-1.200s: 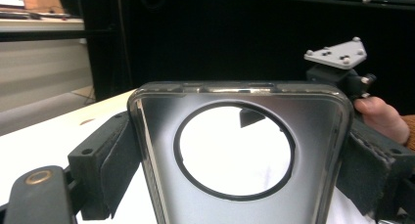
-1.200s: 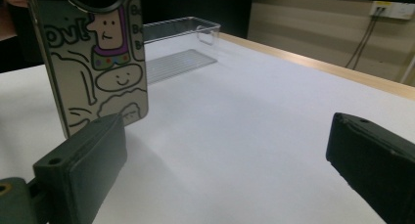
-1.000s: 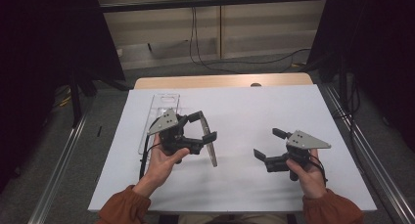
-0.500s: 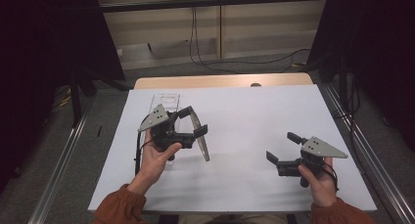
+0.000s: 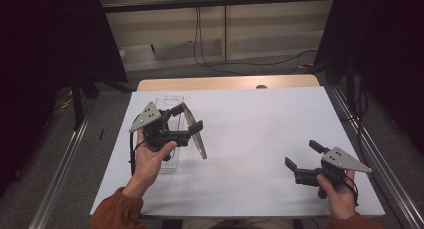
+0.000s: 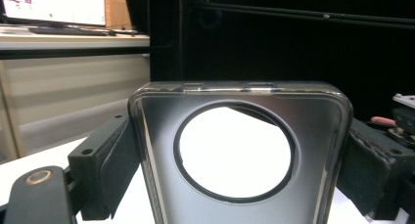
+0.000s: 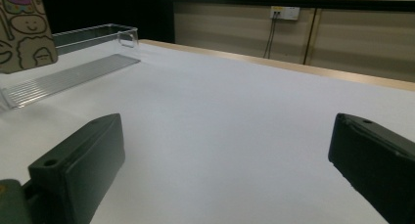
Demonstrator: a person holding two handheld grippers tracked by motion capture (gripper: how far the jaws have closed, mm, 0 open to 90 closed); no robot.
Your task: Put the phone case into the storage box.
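Observation:
My left gripper [image 5: 189, 118] is shut on a translucent grey phone case [image 5: 198, 143] and holds it tilted above the left part of the white table [image 5: 260, 114]. In the left gripper view the case [image 6: 315, 150] sits edge to edge between both jaws, and the table shows through its round camera hole. A clear plastic tray [image 5: 167, 98] lies under the left hand. My right gripper [image 5: 301, 155] stands open and holds nothing, near the table's front right edge. Far off in the right gripper view are the case's cartoon-printed face [image 7: 22, 31] and the tray [image 7: 73, 70].
A bare wooden strip [image 5: 225, 83] runs along the far edge of the table. Metal rails [image 5: 372, 159] flank both sides, and cables trail over the floor [image 5: 260, 64] beyond. Dark curtains stand left and right.
The left gripper has carried the phone case leftward, over the clear tray. The right gripper has drawn back toward the front right corner, still open.

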